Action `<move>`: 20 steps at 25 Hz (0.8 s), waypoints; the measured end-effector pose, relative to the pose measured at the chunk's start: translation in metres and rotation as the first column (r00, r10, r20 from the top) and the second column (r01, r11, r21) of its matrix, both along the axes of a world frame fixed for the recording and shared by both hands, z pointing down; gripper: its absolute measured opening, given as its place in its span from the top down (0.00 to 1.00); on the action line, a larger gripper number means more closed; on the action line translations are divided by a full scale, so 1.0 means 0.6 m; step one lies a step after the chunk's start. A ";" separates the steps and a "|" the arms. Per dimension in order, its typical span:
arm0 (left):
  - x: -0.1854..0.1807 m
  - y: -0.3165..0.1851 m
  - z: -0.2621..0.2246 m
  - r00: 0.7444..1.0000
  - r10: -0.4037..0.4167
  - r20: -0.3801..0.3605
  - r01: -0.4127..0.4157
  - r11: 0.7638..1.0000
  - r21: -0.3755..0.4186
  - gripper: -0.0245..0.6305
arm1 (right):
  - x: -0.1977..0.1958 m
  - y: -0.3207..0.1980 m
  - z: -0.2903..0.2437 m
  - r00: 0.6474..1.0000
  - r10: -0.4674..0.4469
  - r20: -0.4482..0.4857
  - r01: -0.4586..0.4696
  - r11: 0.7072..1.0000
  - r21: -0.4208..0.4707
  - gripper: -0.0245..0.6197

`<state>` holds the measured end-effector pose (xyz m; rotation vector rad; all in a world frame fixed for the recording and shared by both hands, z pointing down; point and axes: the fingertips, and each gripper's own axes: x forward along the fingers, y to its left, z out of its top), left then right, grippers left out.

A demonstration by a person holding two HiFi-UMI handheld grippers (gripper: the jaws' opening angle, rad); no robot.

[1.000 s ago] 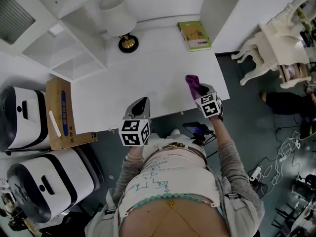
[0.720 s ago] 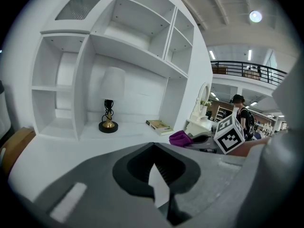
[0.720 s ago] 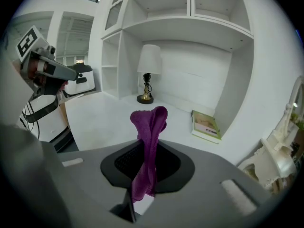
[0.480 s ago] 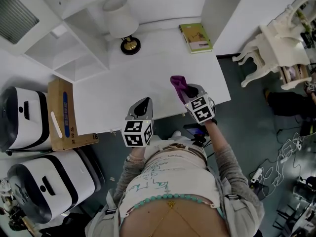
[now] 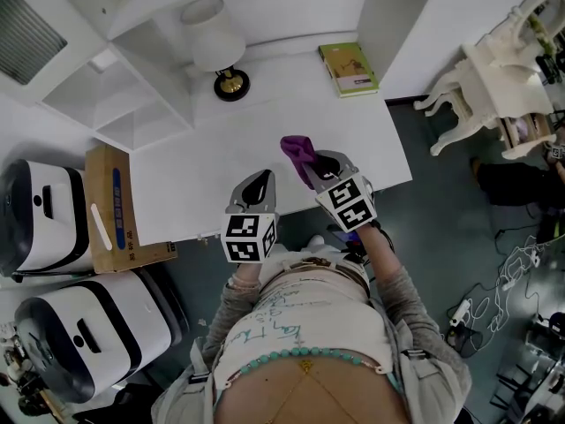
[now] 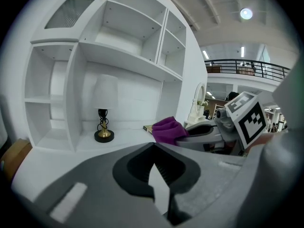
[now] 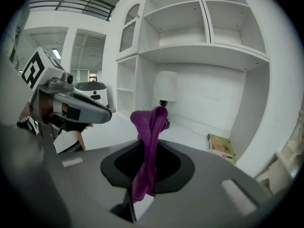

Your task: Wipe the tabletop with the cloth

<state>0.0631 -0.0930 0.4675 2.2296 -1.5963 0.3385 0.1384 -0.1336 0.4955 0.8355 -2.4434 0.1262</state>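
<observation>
My right gripper clamps the cloth, bunch poking toward 11 o'clock to drag over the surface. My left gripper sits closed, empty, out of the way.

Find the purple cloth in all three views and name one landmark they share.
Head view: cloth at centre, held by the right tool over the tabletop.
Left gripper view: cloth right of centre, at the right tool's tip.
Right gripper view: cloth at centre, clamped between the jaws.
Shared landmark: the lamp at the tabletop's back.
</observation>
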 end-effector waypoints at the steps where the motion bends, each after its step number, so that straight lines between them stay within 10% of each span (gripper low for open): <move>1: 0.001 -0.002 -0.005 1.000 0.001 0.002 -0.001 1.000 0.007 0.96 | -0.006 0.002 -0.009 1.000 -0.005 0.010 0.005 1.000 0.006 0.84; 20: 0.005 -0.016 -0.125 0.999 -0.008 0.048 -0.001 0.984 0.178 0.96 | -0.058 0.030 -0.146 0.980 -0.013 0.199 -0.007 0.995 0.096 0.84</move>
